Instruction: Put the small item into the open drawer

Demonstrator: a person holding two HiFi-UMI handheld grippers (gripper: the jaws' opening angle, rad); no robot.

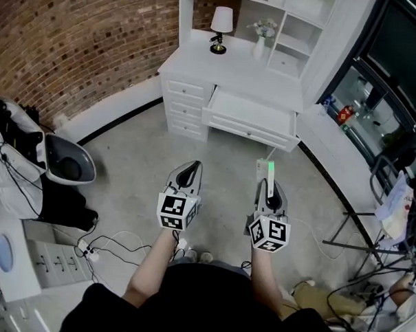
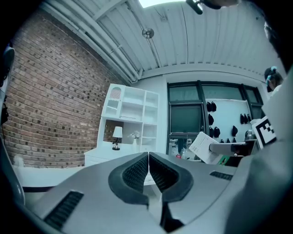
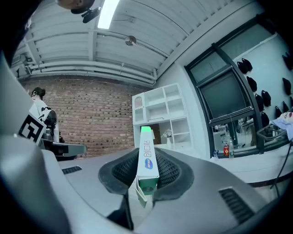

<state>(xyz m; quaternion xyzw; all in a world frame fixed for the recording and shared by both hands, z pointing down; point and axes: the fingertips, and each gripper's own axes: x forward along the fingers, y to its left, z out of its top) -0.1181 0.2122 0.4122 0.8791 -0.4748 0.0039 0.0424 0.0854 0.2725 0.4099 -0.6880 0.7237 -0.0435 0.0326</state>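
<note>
Our right gripper (image 3: pixel 147 172) has its jaws pinching the slim white-and-green carton (image 3: pixel 147 155), long axis aimed ahead at the open drawer (image 1: pixel 254 110) of the white desk (image 1: pixel 192 61), well apart from it, while our left gripper (image 2: pixel 149 170) has its jaws pressed together, empty.

On your small box (image 3: pixel 147 155), blue lettering and a blue oval logo run along the side, but neither can be read. Your left cube (image 1: pixel 177 211) and right cube (image 1: pixel 270 233) bear only black-and-white square codes.

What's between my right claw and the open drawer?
Only bare floor lies between the right claw, holding the box, and the open drawer; the head view shows it.
</note>
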